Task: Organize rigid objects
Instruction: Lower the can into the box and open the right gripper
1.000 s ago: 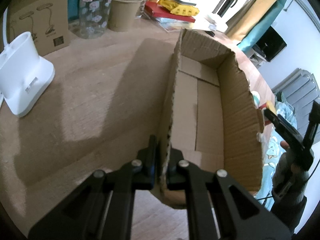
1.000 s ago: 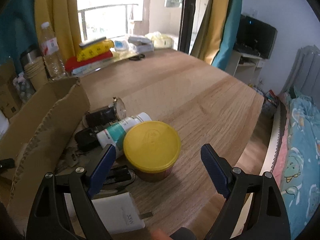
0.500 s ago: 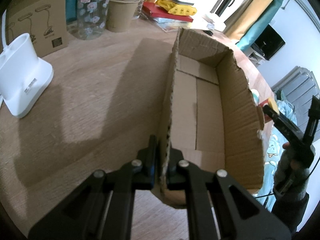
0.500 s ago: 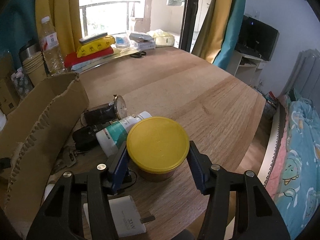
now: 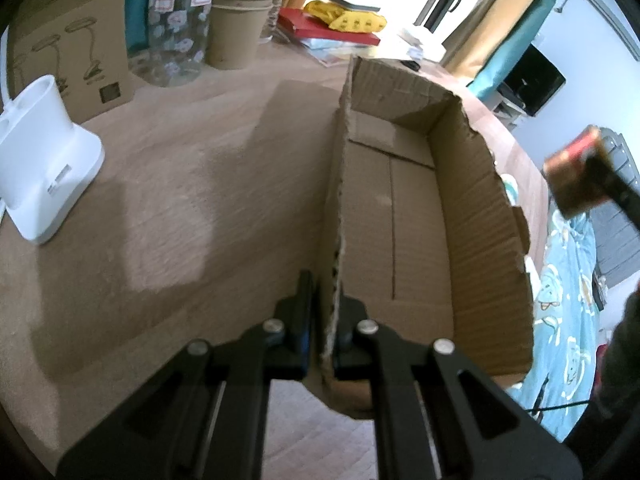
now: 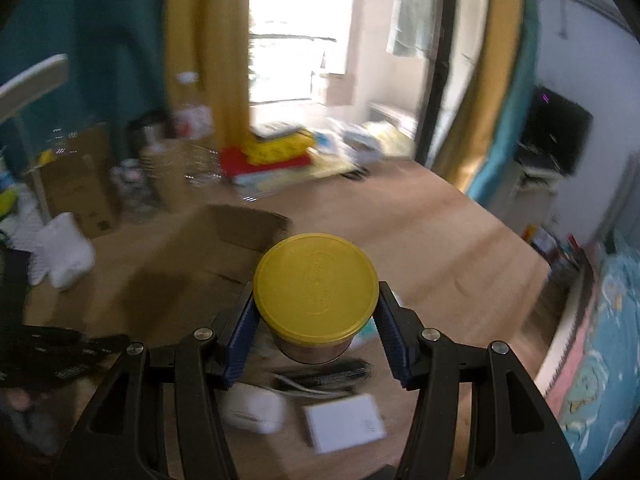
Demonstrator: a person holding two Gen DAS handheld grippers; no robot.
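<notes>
Wooden table (image 5: 180,184) by a bright window holds an open, empty box (image 5: 400,216). Left gripper (image 5: 324,344) is clenched on the box's near wall. Right gripper (image 6: 316,320) grasps a yellow-lidded jar (image 6: 316,292), lifted above a white charger (image 6: 344,426) and beside the box.

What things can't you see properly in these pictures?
- Right wrist view: the room behind is smeared by motion blur, so the water bottle's label cannot be read.
- Right wrist view: the yellow-lidded jar in the right gripper hides part of the black items on the table under it.
- Left wrist view: the jar is blurred and half covered by the gripper finger.
- Left wrist view: the cardboard box's near corner sits behind the left gripper.
</notes>
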